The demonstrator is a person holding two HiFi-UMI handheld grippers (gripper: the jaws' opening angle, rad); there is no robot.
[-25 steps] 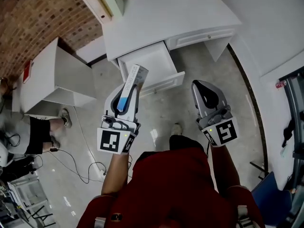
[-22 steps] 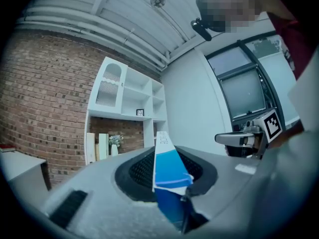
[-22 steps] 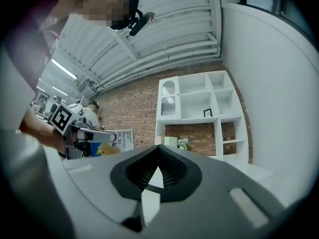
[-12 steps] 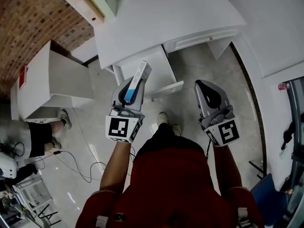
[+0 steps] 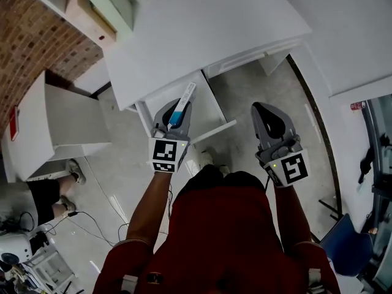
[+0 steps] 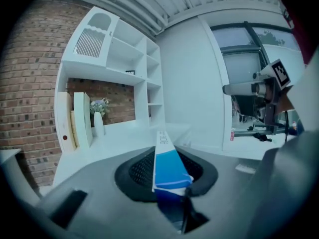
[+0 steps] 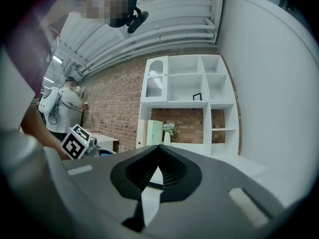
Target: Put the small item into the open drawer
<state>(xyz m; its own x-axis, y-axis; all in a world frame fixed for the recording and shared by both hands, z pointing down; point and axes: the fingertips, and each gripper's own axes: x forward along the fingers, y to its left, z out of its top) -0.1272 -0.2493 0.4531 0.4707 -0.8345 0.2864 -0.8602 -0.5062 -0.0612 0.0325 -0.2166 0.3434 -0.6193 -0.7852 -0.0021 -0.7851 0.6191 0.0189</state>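
Observation:
A slim blue-and-white box (image 5: 184,101) is the small item. My left gripper (image 5: 174,110) is shut on its lower end, and the white end sticks out past the jaws. In the left gripper view the box (image 6: 167,164) runs straight out between the jaws towards the desk. Gripper and box hang over the left part of the open white drawer (image 5: 207,106), which is pulled out from under the white desk (image 5: 202,35). My right gripper (image 5: 267,110) hovers over the floor to the drawer's right, shut with nothing in it.
A low white cabinet (image 5: 55,127) stands to the left by the brick wall (image 5: 37,35). Shelving with a pale green box (image 5: 113,2) sits on the desk's far left. Cables (image 5: 92,207) trail over the floor beside another person's leg (image 5: 46,195). A blue chair (image 5: 346,250) stands at the lower right.
I have stepped closer to the desk. My left gripper has carried the box forward from over the floor to above the drawer. The right gripper keeps its place in view.

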